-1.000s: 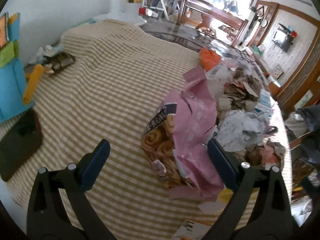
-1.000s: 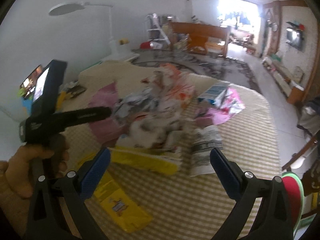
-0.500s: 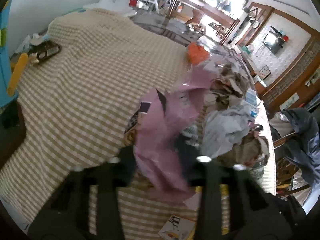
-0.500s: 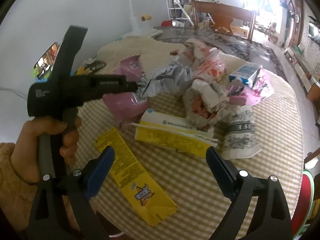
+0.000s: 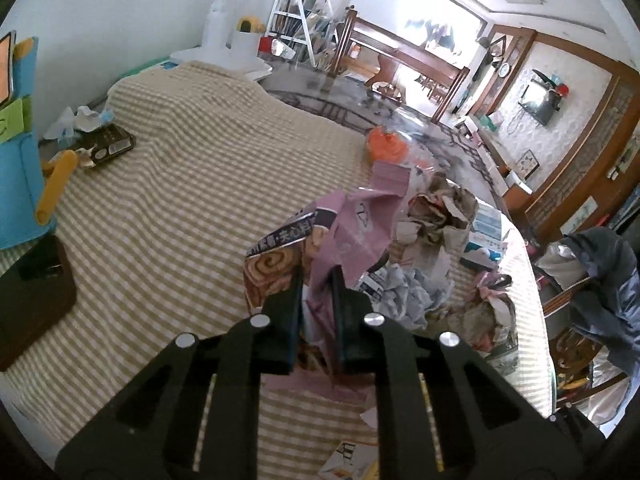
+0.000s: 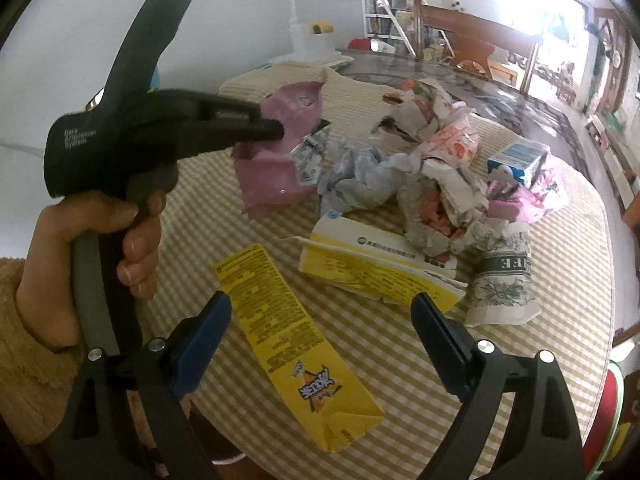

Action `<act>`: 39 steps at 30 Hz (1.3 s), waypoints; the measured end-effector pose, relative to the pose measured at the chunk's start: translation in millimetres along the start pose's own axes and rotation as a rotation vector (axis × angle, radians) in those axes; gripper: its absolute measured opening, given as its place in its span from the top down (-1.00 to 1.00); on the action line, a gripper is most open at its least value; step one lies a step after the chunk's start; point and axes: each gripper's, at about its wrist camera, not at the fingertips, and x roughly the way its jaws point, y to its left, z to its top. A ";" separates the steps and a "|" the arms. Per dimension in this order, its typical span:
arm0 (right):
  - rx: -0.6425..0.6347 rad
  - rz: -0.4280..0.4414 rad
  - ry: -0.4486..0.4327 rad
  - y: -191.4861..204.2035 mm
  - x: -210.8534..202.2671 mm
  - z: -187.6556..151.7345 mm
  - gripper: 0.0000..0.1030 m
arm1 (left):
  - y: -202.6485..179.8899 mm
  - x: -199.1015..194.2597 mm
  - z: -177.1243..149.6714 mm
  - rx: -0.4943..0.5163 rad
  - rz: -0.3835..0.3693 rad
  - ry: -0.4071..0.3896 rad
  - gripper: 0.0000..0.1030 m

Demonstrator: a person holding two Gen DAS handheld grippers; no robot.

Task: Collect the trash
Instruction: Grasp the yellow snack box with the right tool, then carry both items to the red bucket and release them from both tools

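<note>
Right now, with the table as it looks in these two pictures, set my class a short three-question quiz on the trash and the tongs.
1. True or false: the left tongs are shut on the pink bag.
2. Which lies nearest the open right tongs? A) blue carton B) yellow wrapper C) paper cup
3. Fill in: the trash lies on a checked ____.

Key: 1 true; 2 B; 3 tablecloth.
</note>
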 end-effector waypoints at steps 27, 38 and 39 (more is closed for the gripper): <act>-0.080 0.037 0.157 16.8 33.7 -11.7 0.11 | 0.7 -2.5 0.8 -0.009 -0.013 -0.006 0.74; 0.050 0.098 -0.006 -14.9 -4.8 5.4 0.32 | 0.1 -7.2 2.3 -0.010 -0.035 -0.039 0.74; 0.076 0.101 -0.031 -21.0 -10.7 6.7 0.32 | -0.6 -9.3 3.0 -0.010 -0.038 -0.051 0.74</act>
